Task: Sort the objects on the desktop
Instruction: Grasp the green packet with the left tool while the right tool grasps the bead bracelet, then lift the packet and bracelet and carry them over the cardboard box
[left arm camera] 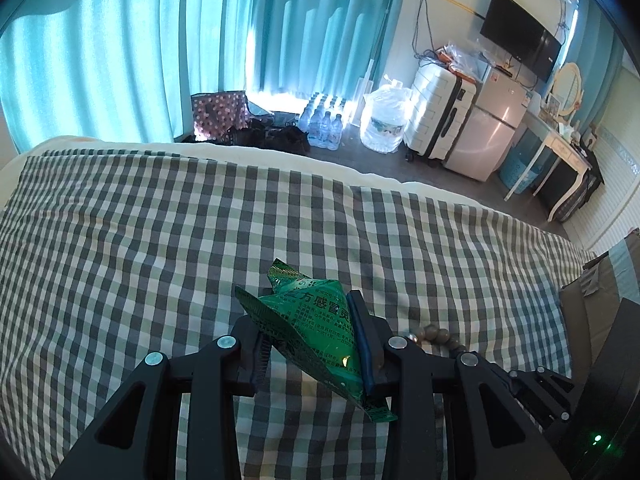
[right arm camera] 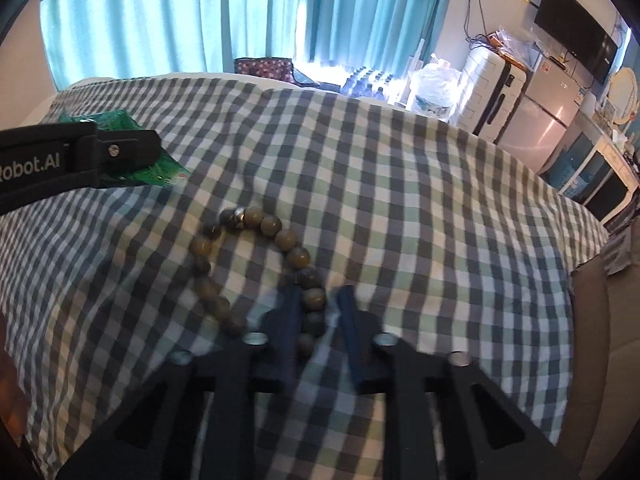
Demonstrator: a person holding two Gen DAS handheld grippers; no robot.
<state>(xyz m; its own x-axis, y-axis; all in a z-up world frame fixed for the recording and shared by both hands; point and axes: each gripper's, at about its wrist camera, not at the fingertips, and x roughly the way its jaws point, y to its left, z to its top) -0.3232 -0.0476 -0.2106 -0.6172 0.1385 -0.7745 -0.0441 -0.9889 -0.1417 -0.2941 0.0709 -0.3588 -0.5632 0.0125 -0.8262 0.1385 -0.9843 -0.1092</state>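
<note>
right wrist view alone shows the right gripper point(right arm camera: 318, 320) open astride the bead bracelet point(right arm camera: 256, 268); left gripper point(left arm camera: 308, 340) clamps the green sachet point(left arm camera: 316, 328).

- Green sachet point(left arm camera: 316, 328), lower centre: glossy crinkled foil or plastic film with printed text.
- Checked sheet point(left arm camera: 160, 240): soft matt woven cloth, slightly creased.
- Bead bracelet point(right arm camera: 256, 264), centre: smooth polished beads, one silvery metallic.
- Left gripper point(left arm camera: 316, 340): matt black plastic, shiny metal screws.
- Curtains point(left arm camera: 120, 60), top: thin translucent cloth.
</note>
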